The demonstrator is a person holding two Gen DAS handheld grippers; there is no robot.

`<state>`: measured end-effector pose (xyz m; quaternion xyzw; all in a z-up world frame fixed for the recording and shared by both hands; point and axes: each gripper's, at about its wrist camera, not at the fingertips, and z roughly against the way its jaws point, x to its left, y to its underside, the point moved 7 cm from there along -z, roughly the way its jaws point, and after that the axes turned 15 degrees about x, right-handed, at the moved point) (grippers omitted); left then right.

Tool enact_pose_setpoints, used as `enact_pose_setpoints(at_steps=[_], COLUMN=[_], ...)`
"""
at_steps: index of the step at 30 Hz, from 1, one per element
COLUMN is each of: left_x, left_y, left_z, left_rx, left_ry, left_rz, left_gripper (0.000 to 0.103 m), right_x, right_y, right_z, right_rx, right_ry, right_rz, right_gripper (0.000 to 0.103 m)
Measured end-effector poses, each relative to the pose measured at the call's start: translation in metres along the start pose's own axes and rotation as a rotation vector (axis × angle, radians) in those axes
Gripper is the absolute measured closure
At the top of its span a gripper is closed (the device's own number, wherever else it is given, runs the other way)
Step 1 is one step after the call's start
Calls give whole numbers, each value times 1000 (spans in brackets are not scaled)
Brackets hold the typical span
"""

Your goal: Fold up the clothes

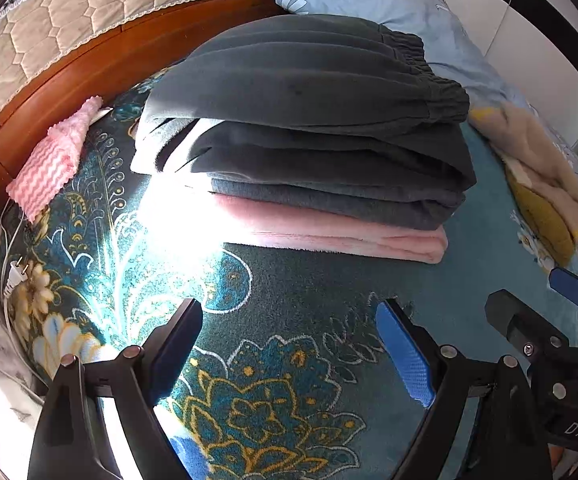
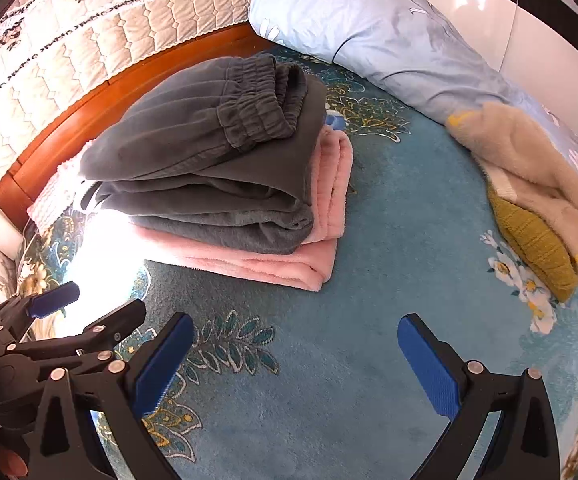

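Ahead of your wide-open, empty left gripper (image 1: 289, 344) and right gripper (image 2: 295, 360), the folded stack (image 2: 225, 184) lies crosswise, waistband rightward.

The left gripper (image 1: 289, 344) hangs with its jaws spread wide and nothing between them, over a teal floral blanket (image 1: 289, 400). At twelve o'clock sits a folded stack: grey trousers (image 1: 309, 92) on top, a pink garment (image 1: 329, 236) at the bottom. A pink ripple cloth (image 1: 53, 160) lies at ten o'clock, a beige fluffy garment (image 1: 537, 152) at two. The right gripper (image 1: 537, 304) enters at four o'clock, jaws apparently parted
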<state>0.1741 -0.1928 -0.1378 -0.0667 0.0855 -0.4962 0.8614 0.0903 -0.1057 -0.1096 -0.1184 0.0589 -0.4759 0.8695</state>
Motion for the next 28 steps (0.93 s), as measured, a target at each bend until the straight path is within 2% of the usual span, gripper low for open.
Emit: enact_pose_setpoints(at_steps=[28], left_x=[-8], left_y=[9], left_z=[12], left_rx=[-8], left_ry=[0], left_rz=[-4], left_gripper=[14], right_x=[-1], right_y=[6], right_z=[17], right_rx=[-30], right_ry=[19], right_rz=[0], right_gripper=[0])
